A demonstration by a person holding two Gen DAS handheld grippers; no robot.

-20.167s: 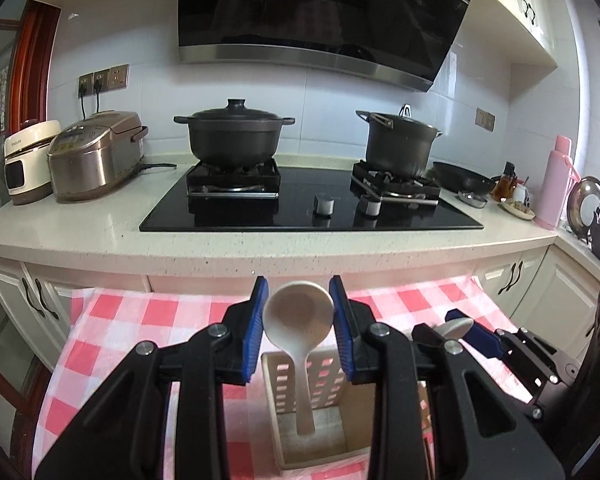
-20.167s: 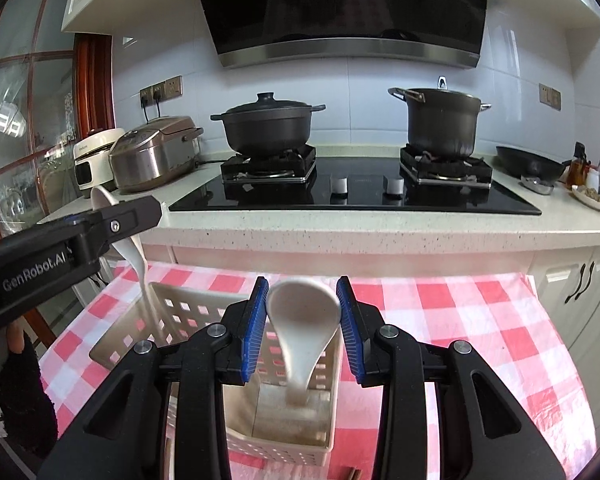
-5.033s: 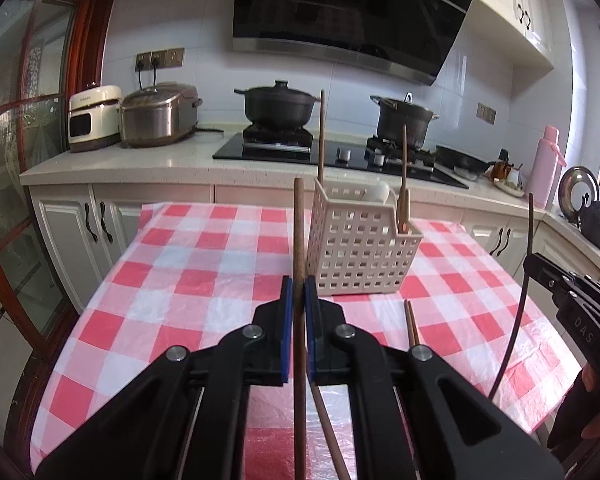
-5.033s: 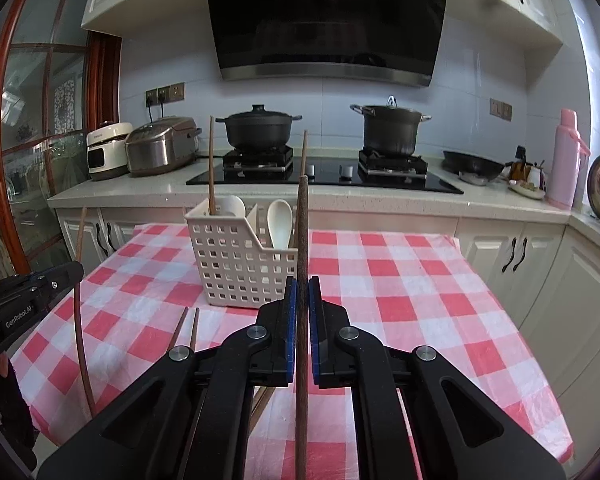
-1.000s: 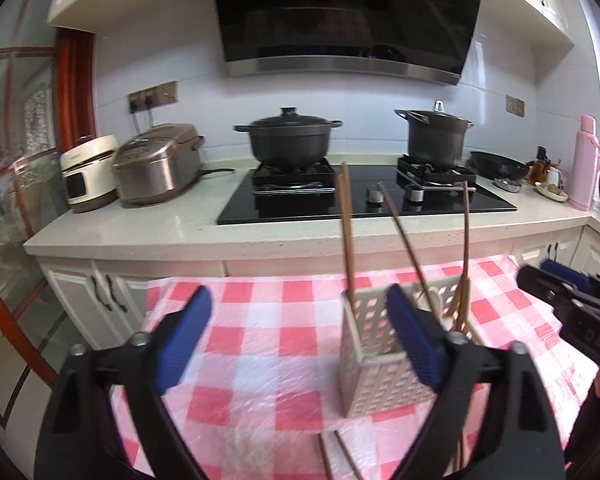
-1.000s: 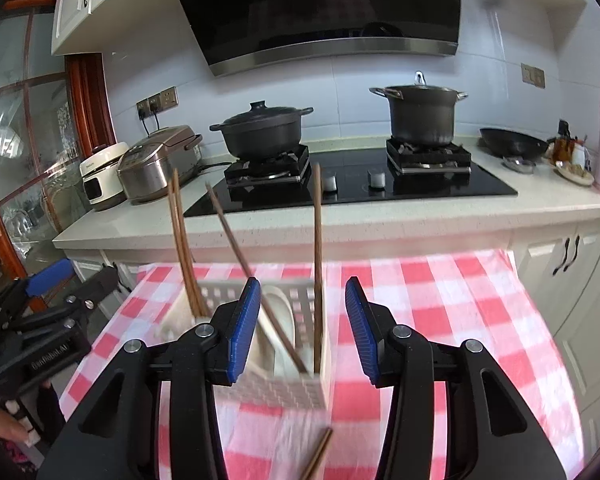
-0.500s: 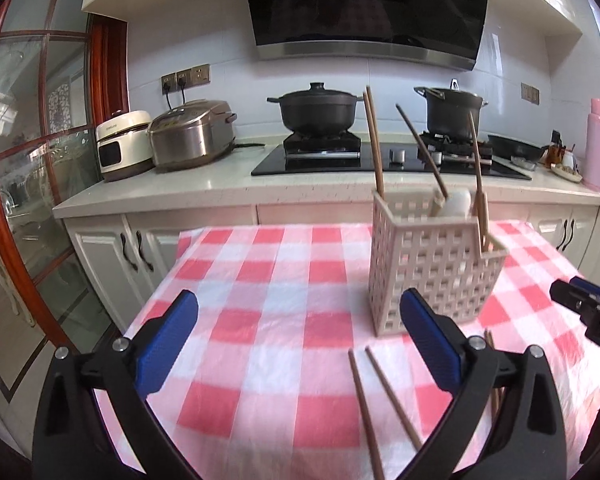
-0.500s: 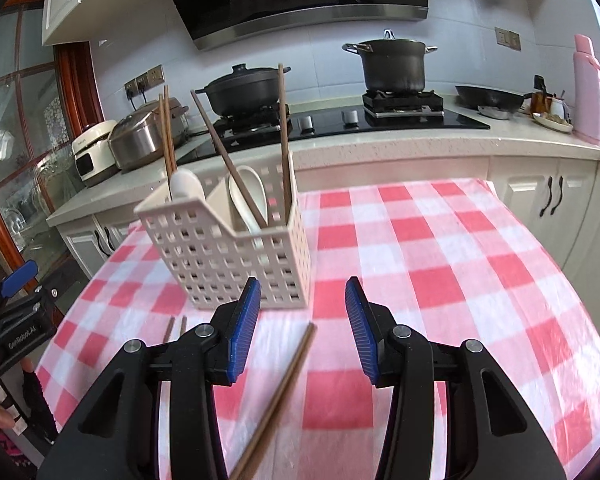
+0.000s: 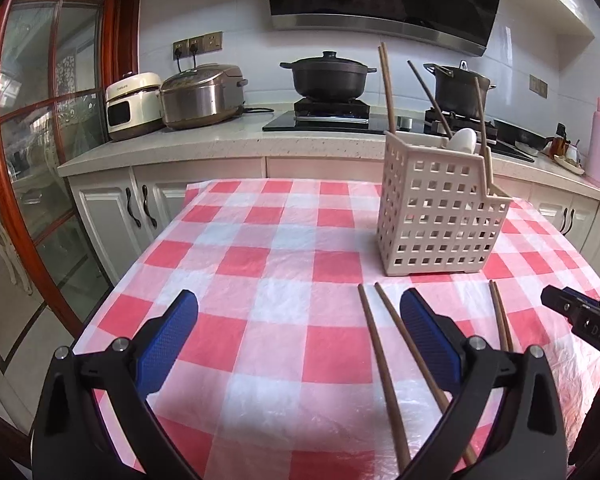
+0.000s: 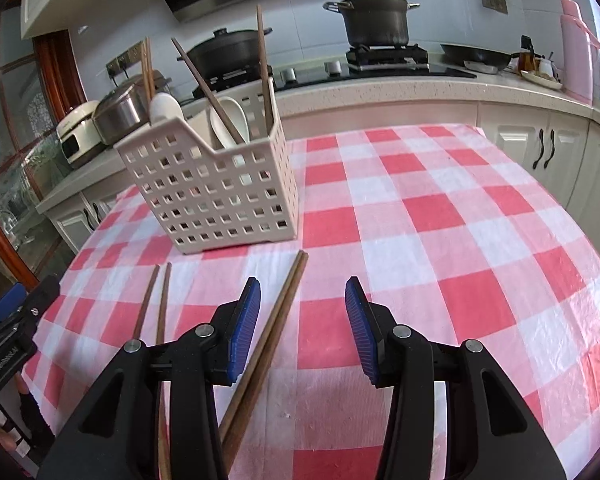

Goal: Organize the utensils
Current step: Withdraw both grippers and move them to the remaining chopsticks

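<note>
A white perforated utensil basket point(image 9: 440, 216) stands on the red-checked tablecloth and holds several wooden chopsticks and white spoons point(image 10: 228, 120); it also shows in the right wrist view point(image 10: 216, 196). Two brown chopsticks point(image 9: 384, 360) lie in front of my open left gripper point(image 9: 296, 332), between its fingers and toward the right one. Another pair point(image 9: 500, 316) lies further right. In the right wrist view a close pair of chopsticks point(image 10: 276, 320) lies beside the left finger of my open right gripper point(image 10: 302, 320); two more point(image 10: 156, 304) lie to the left.
The table point(image 9: 260, 280) edge drops off at the left and near sides. Behind it runs a counter point(image 9: 180, 148) with a rice cooker point(image 9: 200, 94), a hob with two black pots point(image 9: 328, 76), and a pink flask point(image 10: 576, 52) at the far right.
Both grippers have pulled back and lowered toward the table. The basket now stands further off, and the loose chopsticks lie closer in front of each gripper.
</note>
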